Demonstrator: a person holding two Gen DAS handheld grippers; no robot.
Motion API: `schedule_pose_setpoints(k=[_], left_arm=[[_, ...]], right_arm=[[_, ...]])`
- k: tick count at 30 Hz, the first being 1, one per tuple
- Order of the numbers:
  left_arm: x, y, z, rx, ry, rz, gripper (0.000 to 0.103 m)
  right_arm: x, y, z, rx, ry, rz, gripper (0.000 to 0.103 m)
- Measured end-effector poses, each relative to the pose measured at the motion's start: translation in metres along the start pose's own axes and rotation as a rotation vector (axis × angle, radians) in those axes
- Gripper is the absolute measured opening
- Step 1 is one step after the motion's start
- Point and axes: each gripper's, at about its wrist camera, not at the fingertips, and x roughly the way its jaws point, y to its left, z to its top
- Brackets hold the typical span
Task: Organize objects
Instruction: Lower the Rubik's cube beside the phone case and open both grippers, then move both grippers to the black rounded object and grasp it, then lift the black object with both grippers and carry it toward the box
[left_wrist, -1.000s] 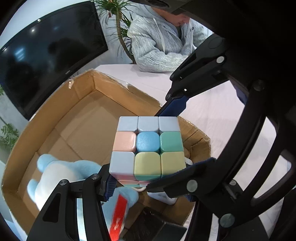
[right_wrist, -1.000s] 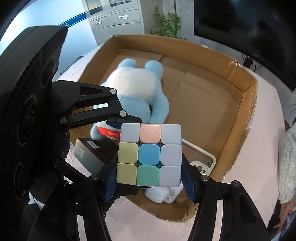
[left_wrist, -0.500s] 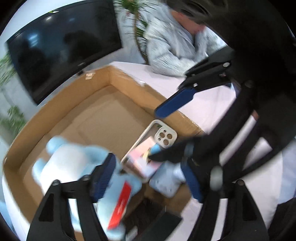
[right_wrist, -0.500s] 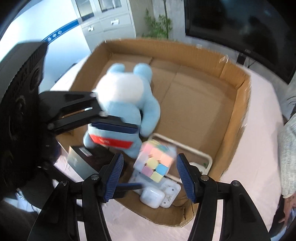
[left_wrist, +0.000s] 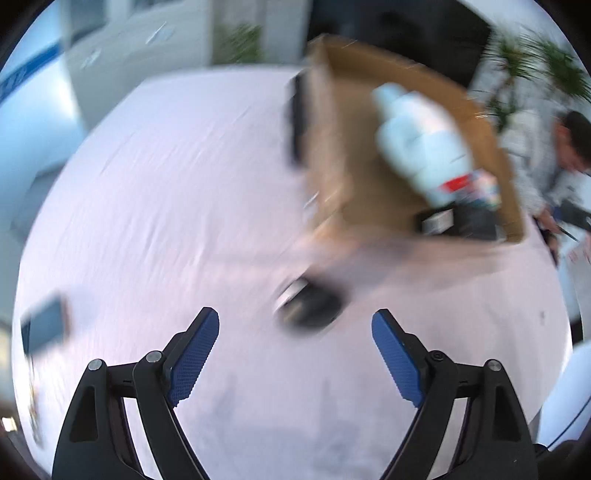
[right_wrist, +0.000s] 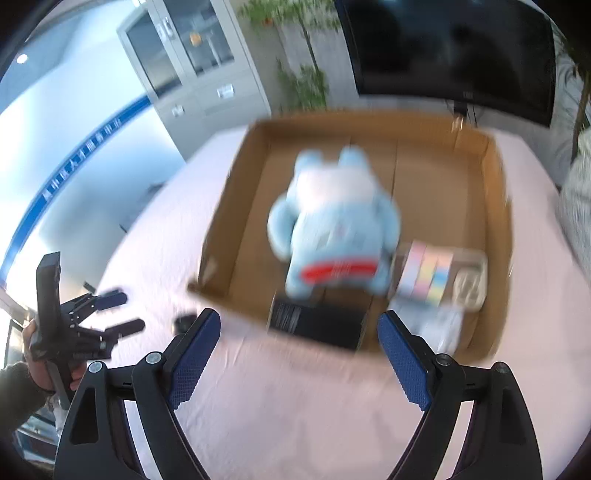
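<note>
Counting one cardboard box (right_wrist: 495, 192) on the table (right_wrist: 295, 406) | in it we see one blue plush toy (right_wrist: 332, 229), one pastel cube (right_wrist: 424, 273), one black box (right_wrist: 317, 325) | left gripper (left_wrist: 295, 354) and right gripper (right_wrist: 299, 354): jaws just opened wide, nothing between | one blurred dark object (left_wrist: 314, 310) near our left gripper.

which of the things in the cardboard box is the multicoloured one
The puzzle cube, with pastel pink, yellow and blue squares, lying right of the blue plush toy. The plush is plain light blue with a red tag; the box in front is black.
</note>
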Motion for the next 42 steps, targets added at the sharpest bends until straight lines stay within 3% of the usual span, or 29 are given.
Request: schedule_pose_setpoints(k=[2, 6, 12, 16, 19, 21, 25, 27, 30, 33, 36, 41, 42], left_arm=[[0.011, 0.010, -0.010, -0.013, 0.013, -0.017, 0.085], [0.037, 0.001, -0.007, 0.055, 0.023, -0.109, 0.085], [0.078, -0.017, 0.013, 0.081, 0.045, -0.158, 0.085], [0.091, -0.020, 0.012, 0.122, 0.082, -0.199, 0.066], [0.094, -0.029, 0.013, 0.181, 0.099, -0.223, 0.065], [0.094, -0.041, 0.010, 0.200, 0.119, -0.259, 0.065], [0.083, -0.092, -0.019, 0.307, 0.167, -0.379, 0.065], [0.077, -0.130, -0.046, 0.374, 0.210, -0.476, 0.065], [0.072, -0.174, -0.084, 0.459, 0.271, -0.578, 0.065], [0.070, -0.194, -0.108, 0.486, 0.312, -0.614, 0.065], [0.067, -0.204, -0.118, 0.495, 0.325, -0.625, 0.065], [0.067, -0.209, -0.120, 0.508, 0.348, -0.610, 0.065], [0.067, -0.209, -0.120, 0.508, 0.351, -0.600, 0.065]], right_arm=[[0.014, 0.013, -0.020, 0.026, 0.048, 0.005, 0.087], [0.041, 0.034, -0.057, 0.086, 0.131, 0.071, 0.087], [0.049, 0.050, -0.073, 0.071, 0.173, 0.063, 0.087], [0.047, 0.044, -0.084, 0.115, 0.183, 0.059, 0.087], [0.047, 0.035, -0.089, 0.149, 0.200, 0.068, 0.087], [0.043, 0.032, -0.091, 0.147, 0.209, 0.065, 0.082], [0.038, 0.026, -0.095, 0.144, 0.216, 0.085, 0.081], [0.041, 0.020, -0.102, 0.152, 0.237, 0.119, 0.081], [0.051, 0.017, -0.121, 0.132, 0.306, 0.163, 0.079], [0.066, 0.013, -0.148, 0.110, 0.418, 0.178, 0.075], [0.078, 0.010, -0.168, 0.116, 0.475, 0.184, 0.070], [0.087, 0.009, -0.181, 0.142, 0.454, 0.222, 0.051], [0.087, 0.011, -0.181, 0.134, 0.446, 0.224, 0.051]])
